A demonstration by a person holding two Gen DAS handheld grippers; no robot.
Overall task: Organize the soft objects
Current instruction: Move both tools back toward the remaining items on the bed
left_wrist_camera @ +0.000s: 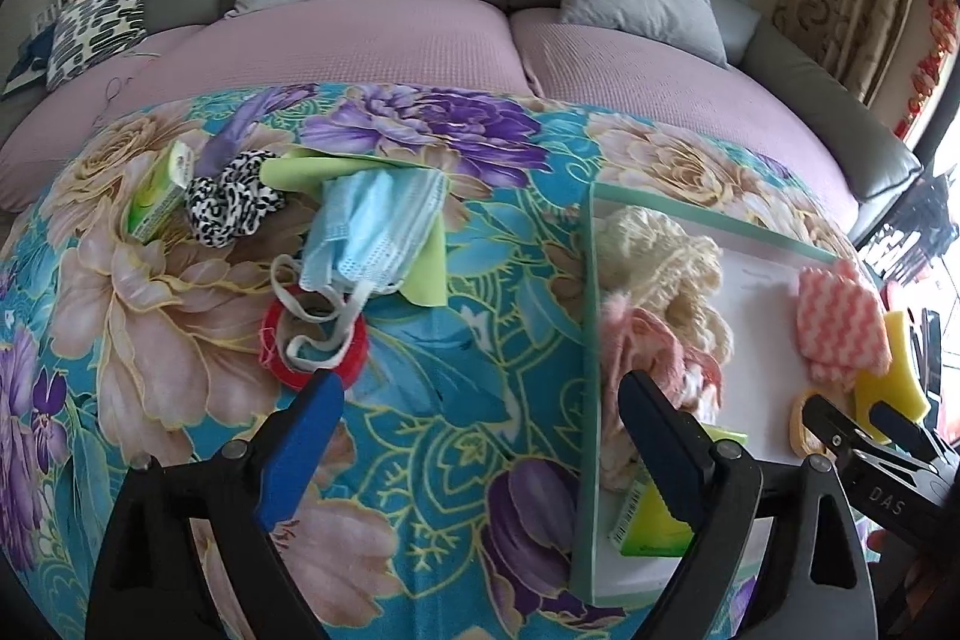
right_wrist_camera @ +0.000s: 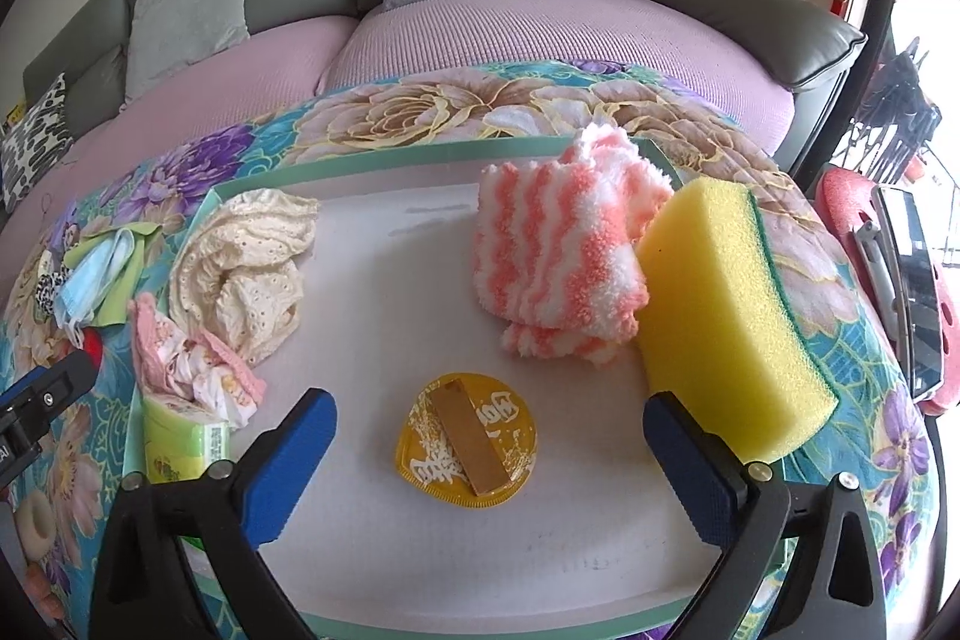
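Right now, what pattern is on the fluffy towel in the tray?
The fluffy towel has wavy pink-and-white stripes, clearest in the right wrist view.

Left gripper (left_wrist_camera: 480, 400) and right gripper (right_wrist_camera: 489, 421) both gape wide, holding nothing.

The sponge (right_wrist_camera: 729, 322) is porous yellow foam (green scouring layer on 1 side), beside a fluffy striped cloth (right_wrist_camera: 555, 256). The tray (right_wrist_camera: 420, 244) looks matt white; the round packet (right_wrist_camera: 468, 439) is glossy film.

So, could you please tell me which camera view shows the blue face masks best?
The left wrist view: the blue face masks lie large and central on a green cloth, straps trailing over a red tape roll. The right wrist view shows them small and distorted at its left edge.
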